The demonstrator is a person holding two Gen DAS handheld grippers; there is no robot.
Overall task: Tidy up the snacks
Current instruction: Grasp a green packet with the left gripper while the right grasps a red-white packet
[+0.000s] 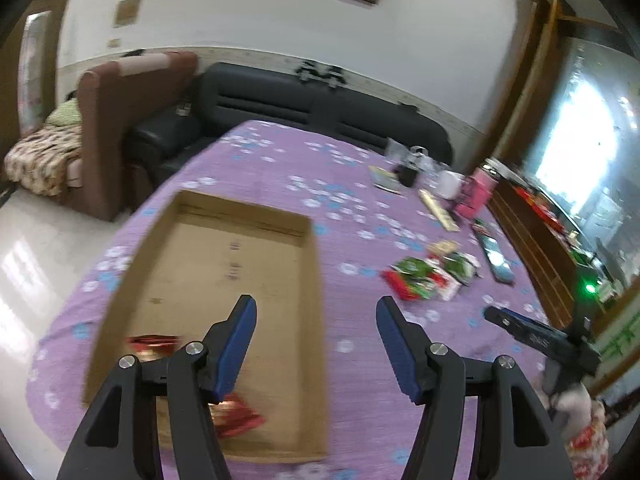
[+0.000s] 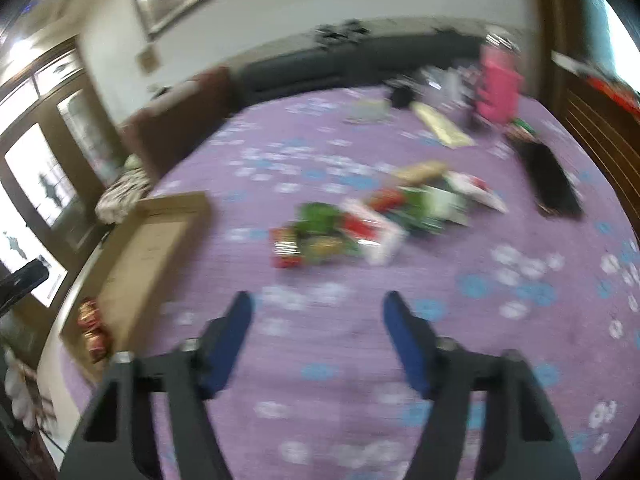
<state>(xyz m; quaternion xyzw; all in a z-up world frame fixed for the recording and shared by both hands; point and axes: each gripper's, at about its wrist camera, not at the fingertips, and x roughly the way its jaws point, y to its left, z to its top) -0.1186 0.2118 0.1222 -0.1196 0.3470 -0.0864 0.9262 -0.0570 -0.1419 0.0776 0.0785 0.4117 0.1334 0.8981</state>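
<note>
While spread wide and holding nothing, left gripper [image 1: 316,350] hovering over cardboard tray [image 1: 310,280], two red snack packets [image 1: 236,416] just beneath its jaws. Right gripper [image 2: 318,346] likewise spread, empty, above desk [image 2: 340,344]; snack pile [image 2: 360,224] well ahead, apart.

snack pile [image 2: 372,216] blurred, red packets [image 1: 236,412] half hidden

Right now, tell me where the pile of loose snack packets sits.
The snack pile lies on the purple tablecloth mid-table in the right wrist view, right of the cardboard tray and left of the dark remote.
</note>
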